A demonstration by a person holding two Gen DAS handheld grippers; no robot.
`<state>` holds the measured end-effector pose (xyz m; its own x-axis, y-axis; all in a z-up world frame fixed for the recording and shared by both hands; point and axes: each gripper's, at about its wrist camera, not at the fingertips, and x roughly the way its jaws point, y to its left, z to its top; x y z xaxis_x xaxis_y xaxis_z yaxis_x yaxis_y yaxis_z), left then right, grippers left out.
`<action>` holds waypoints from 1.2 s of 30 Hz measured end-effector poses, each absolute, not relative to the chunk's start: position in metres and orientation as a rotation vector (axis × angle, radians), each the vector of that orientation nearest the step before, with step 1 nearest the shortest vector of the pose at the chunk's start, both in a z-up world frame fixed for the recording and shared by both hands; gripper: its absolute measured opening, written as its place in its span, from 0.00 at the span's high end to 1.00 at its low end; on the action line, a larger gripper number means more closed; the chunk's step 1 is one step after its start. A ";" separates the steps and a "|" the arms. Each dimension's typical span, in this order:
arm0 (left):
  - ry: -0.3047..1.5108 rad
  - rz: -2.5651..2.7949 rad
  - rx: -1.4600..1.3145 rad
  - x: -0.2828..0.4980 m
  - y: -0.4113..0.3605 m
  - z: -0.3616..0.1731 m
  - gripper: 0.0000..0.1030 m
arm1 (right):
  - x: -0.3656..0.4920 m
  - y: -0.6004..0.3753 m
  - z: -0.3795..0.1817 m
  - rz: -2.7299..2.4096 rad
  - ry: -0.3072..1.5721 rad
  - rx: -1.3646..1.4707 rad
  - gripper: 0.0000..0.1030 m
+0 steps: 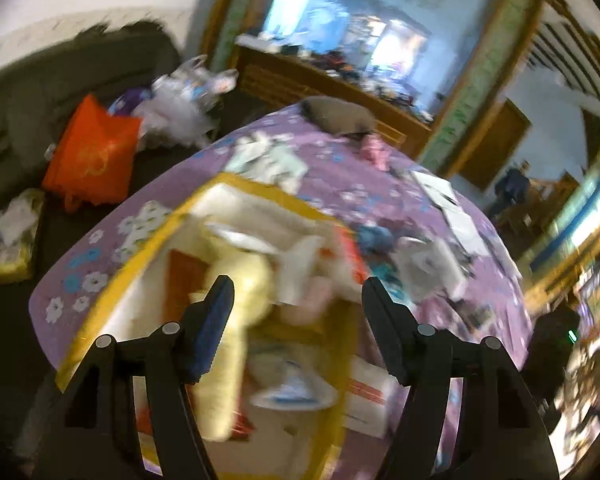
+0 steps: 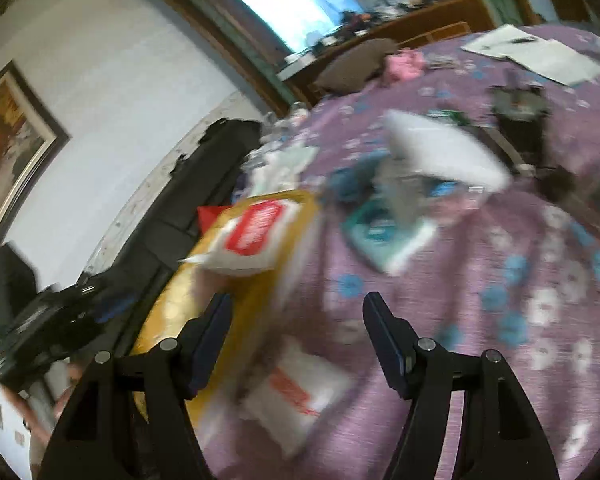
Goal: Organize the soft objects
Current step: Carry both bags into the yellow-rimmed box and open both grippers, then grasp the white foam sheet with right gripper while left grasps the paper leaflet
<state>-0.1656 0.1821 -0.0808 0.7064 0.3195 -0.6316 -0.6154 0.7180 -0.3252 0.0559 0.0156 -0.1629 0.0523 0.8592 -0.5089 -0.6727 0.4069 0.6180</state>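
Purple flowered bedspread (image 1: 332,196) carries a yellow-rimmed box (image 1: 236,184) of soft things; bare cloth lies right of it; left gripper (image 1: 296,300) gapes over the box, right gripper (image 2: 296,312) gapes beside it, both empty

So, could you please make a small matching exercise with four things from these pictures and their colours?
Things:
1. bag on the dark sofa
2. bed cover
3. box rim
4. small cloth by the grey pillow

Colours:
A. pink
B. yellow
C. orange
D. purple with flowers

Pairs: 1-C, 2-D, 3-B, 4-A
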 end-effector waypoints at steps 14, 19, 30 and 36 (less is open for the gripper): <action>0.793 0.277 -0.560 -0.080 0.126 -0.115 0.35 | 0.090 -0.010 -0.180 1.084 0.994 0.250 0.34; 0.814 0.286 -0.562 -0.077 0.121 -0.121 0.35 | 0.089 -0.010 -0.184 1.071 1.009 0.233 0.34; 0.844 0.259 -0.620 -0.072 0.127 -0.131 0.35 | 0.095 -0.015 -0.188 1.040 1.017 0.245 0.34; 0.846 0.241 -0.640 -0.072 0.127 -0.134 0.35 | 0.095 -0.016 -0.188 1.040 1.020 0.246 0.34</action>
<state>-0.0720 0.1266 -0.1337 0.6499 -0.0489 -0.7584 -0.4414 0.7881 -0.4290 0.0947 -0.0165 -0.1879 0.1183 0.8050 -0.5813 -0.5963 0.5257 0.6067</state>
